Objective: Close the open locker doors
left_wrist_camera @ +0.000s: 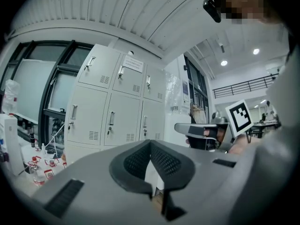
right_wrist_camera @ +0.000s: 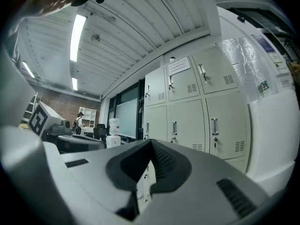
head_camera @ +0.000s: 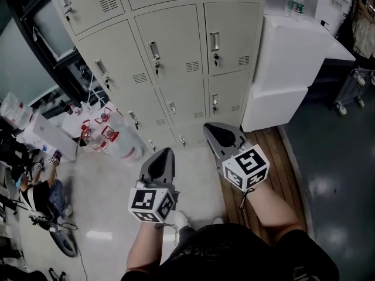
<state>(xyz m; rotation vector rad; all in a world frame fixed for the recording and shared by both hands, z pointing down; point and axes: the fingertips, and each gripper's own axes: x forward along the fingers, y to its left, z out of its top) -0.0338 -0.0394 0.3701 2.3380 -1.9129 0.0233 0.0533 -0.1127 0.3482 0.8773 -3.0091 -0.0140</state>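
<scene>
Noted bank of pale grey metal lockers [head_camera: 176, 57] ahead of left gripper [head_camera: 167, 151] and right gripper [head_camera: 208, 126], every visible door shut, top row cut off in head view. Recorded pale glossy floor [head_camera: 111, 198] and brown wooden plank strip [head_camera: 278, 163] below, white foam boxes [head_camera: 287, 63] just beside the bank. Found both pairs of jaws pressed together, empty; confirmed white paper notice [right_wrist_camera: 179, 67] on a top door in gripper views only.

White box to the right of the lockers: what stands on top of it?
Clear plastic bottles stand on the white box, near its back edge. Whatever is behind them cannot be seen.
</scene>
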